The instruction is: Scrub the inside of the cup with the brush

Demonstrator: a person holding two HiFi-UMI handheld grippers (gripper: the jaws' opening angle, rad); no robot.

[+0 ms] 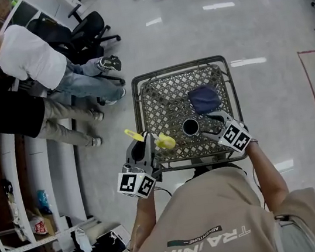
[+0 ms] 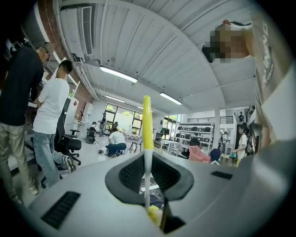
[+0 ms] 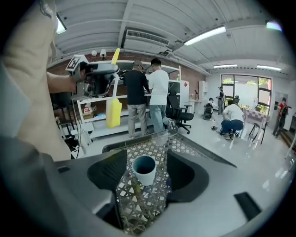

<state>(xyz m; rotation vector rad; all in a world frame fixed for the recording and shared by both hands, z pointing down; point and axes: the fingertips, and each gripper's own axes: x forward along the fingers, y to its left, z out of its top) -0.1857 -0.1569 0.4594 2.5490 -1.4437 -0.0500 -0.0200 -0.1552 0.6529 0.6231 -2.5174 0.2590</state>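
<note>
A pale cup (image 1: 191, 126) with a dark inside stands upright on the metal lattice table (image 1: 140, 104). My right gripper (image 1: 209, 125) is open just right of it. In the right gripper view the cup (image 3: 144, 169) sits between the spread jaws, with gaps on both sides. My left gripper (image 1: 148, 140) is shut on a yellow brush (image 1: 165, 142) and hovers over the table's front left, left of the cup. In the left gripper view the brush handle (image 2: 147, 125) rises straight up between the shut jaws. The brush head (image 3: 113, 112) hangs below the left gripper in the right gripper view.
A dark blue cloth (image 1: 205, 98) lies on the table just behind the cup. Two people (image 1: 34, 59) stand at shelves on the left beside a black office chair (image 1: 86, 30). A red tape line (image 1: 314, 103) marks the floor at right.
</note>
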